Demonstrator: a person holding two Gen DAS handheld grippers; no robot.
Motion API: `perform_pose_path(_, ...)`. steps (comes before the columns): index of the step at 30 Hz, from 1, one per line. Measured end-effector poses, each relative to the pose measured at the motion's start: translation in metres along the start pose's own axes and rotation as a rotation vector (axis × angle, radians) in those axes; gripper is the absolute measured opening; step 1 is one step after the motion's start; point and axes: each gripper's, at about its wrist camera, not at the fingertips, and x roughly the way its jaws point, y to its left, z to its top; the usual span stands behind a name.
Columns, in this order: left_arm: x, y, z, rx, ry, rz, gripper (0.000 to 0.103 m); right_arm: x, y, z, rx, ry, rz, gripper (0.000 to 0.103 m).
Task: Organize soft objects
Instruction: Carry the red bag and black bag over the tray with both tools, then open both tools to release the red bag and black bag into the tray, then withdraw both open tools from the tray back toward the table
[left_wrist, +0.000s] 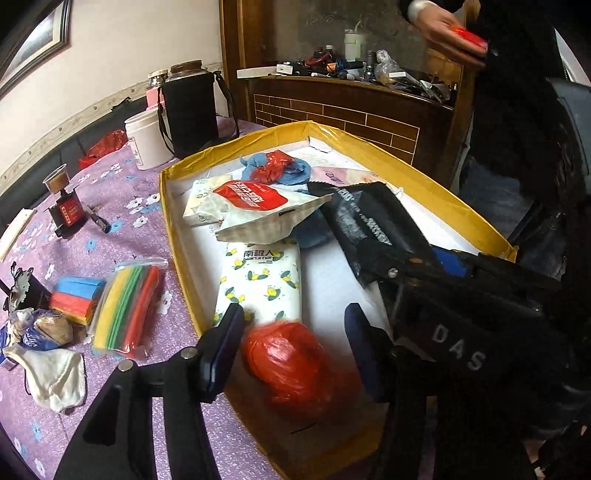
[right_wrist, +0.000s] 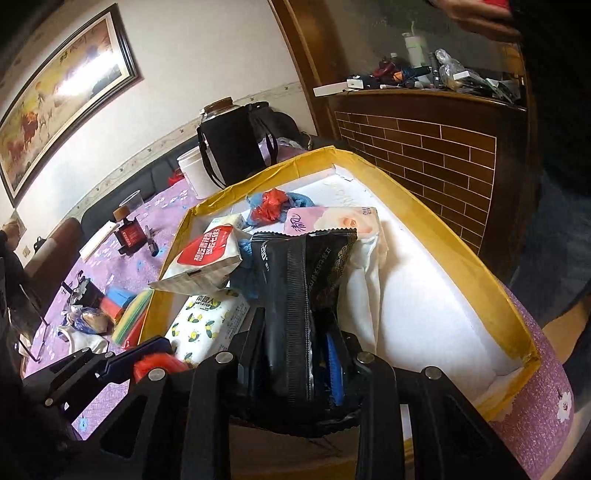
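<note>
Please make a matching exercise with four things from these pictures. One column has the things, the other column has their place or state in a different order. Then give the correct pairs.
Things:
1. black pouch
2. red bag ball
3. strip bag
4. lemon tissue pack

Places or states:
A. lying flat inside the yellow box
B. on the purple cloth, outside the box
C. clamped in the right gripper
D. between the open fingers of the left gripper

Pairs: 1-C, 2-D, 3-B, 4-A
</note>
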Motion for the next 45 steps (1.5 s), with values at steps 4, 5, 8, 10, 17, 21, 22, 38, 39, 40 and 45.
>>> perform_pose_path(4, 0.001, -0.005, -0.002, 0.028, 0.0, 0.017, 0.061, 0.004, 0.001, 0.001, -0.01, 0.018, 0.016, 0.036)
perform_pose_path(5, 0.001, -0.005, -0.002, 0.028, 0.0, 0.014, 0.062, 0.005, 0.001, 0.001, -0.012, 0.021, 0.021, 0.039)
perform_pose_path(8, 0.002, -0.007, -0.002, 0.036, 0.002, 0.004, 0.067, 0.005, 0.003, 0.001, -0.023, 0.027, 0.031, 0.045)
perform_pose_path(10, 0.002, -0.009, -0.002, 0.047, 0.003, 0.005, 0.071, 0.007, 0.005, 0.001, -0.036, 0.036, 0.039, 0.05)
perform_pose_path(17, -0.003, -0.01, -0.003, 0.059, -0.006, 0.005, 0.079, 0.007, 0.008, 0.0, -0.048, 0.04, 0.051, 0.059)
perform_pose_path(21, -0.007, -0.007, -0.002, 0.044, -0.012, 0.007, 0.079, 0.004, 0.01, 0.0, -0.054, 0.028, 0.054, 0.065)
perform_pose_path(22, -0.008, -0.007, -0.002, 0.042, -0.015, 0.01, 0.08, 0.003, 0.011, 0.0, -0.057, 0.025, 0.054, 0.065)
perform_pose_path(38, -0.034, 0.02, -0.003, -0.064, 0.003, -0.004, 0.081, -0.053, -0.018, 0.054, -0.145, -0.291, -0.342, 0.071)
perform_pose_path(39, -0.033, 0.02, -0.003, -0.067, 0.003, 0.0, 0.081, -0.05, -0.022, 0.058, -0.171, -0.326, -0.418, 0.072)
perform_pose_path(40, -0.032, 0.021, -0.004, -0.072, 0.0, 0.002, 0.081, -0.039, -0.027, 0.062, -0.216, -0.351, -0.542, 0.072)
perform_pose_path(45, -0.022, 0.02, -0.006, -0.065, 0.014, -0.001, 0.081, 0.01, -0.042, 0.078, -0.299, -0.271, -0.762, 0.065)
